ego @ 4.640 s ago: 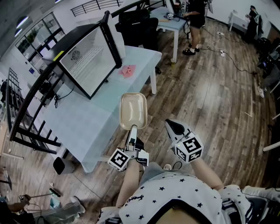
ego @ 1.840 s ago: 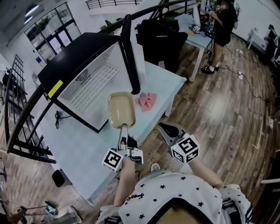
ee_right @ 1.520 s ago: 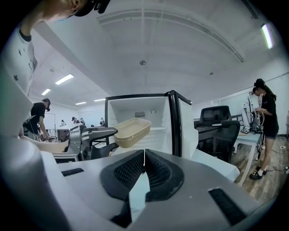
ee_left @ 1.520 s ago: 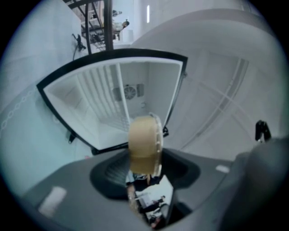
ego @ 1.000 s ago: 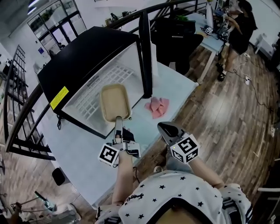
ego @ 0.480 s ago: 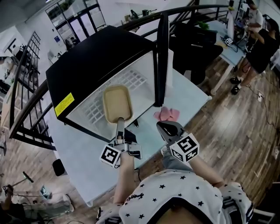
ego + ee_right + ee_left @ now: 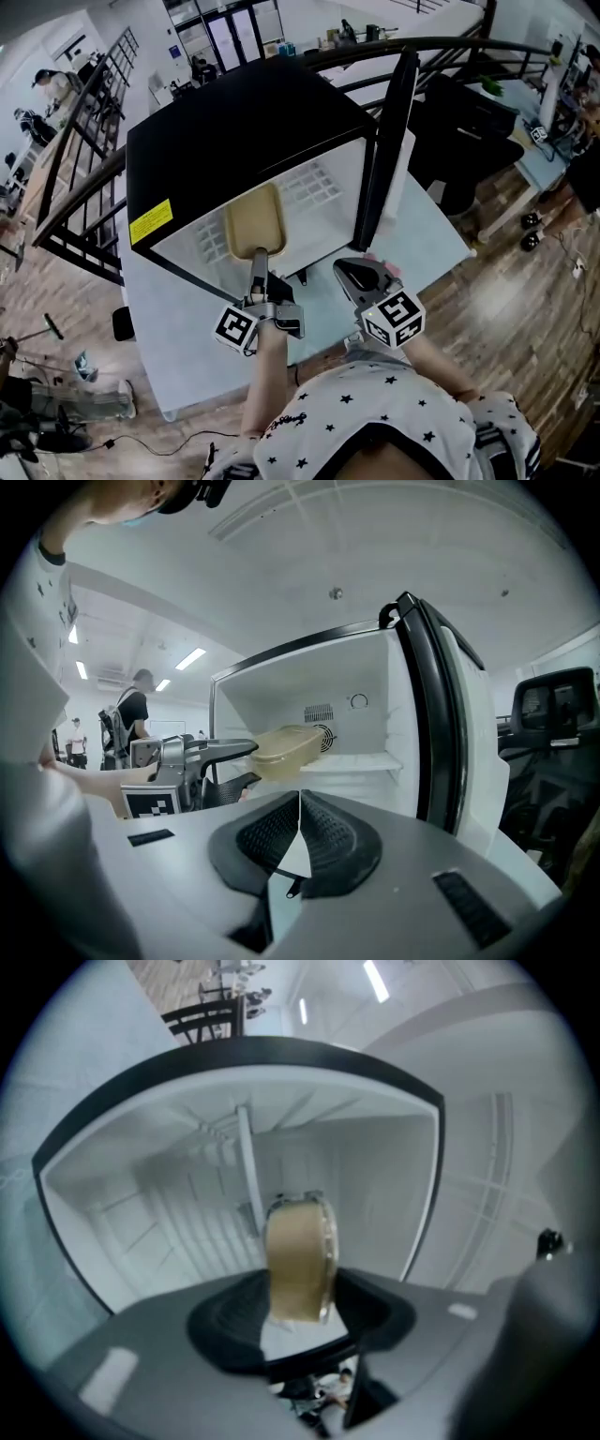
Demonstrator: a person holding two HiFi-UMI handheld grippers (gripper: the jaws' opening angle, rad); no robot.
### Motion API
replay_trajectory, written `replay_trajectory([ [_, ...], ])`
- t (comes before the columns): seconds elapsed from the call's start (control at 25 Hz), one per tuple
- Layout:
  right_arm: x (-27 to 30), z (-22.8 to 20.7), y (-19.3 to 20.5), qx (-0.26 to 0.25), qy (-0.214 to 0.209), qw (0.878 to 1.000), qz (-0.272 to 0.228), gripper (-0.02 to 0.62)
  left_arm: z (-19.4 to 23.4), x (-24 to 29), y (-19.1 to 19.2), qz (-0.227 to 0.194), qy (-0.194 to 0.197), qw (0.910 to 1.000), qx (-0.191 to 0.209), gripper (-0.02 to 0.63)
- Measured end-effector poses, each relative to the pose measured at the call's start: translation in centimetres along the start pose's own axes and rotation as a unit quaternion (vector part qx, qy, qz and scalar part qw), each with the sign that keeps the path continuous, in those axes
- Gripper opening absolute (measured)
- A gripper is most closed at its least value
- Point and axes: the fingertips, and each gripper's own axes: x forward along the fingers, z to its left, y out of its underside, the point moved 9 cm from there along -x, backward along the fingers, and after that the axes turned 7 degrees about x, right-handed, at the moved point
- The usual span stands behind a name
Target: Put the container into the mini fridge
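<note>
Jaws of left gripper [image 7: 256,258] clamp tan container [image 7: 254,217] by its end, inside open mini fridge [image 7: 225,131]; right gripper [image 7: 358,274] closed, empty.

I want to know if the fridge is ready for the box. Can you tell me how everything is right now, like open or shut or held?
mini fridge: open, on the table.
fridge door: swung wide open.
container: held by one end, in the air at the fridge's opening, not set down.
left gripper: shut on the container.
right gripper: shut, holding nothing.
</note>
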Motion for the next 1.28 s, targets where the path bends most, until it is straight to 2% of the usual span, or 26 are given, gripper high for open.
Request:
replay_trajectory([
  [0.6, 4.4, -3.6, -0.4, -0.008, -0.101, 0.995, 0.012, 0.021, 0.1, 3.2, -0.1, -0.073, -0.031, 0.9968, 0.013, 0.216],
  [1.12, 5.8, -5.2, -0.4, -0.016, -0.141, 0.990, 0.015, 0.021, -0.6, 3.7, -0.1, -0.104, -0.035, 0.9930, 0.044, 0.216],
  [1.28, 6.3, -5.3, -0.4, -0.020, -0.157, 0.987, 0.018, 0.021, -0.8, 3.4, -0.1, -0.111, -0.031, 0.9919, 0.052, 0.253],
])
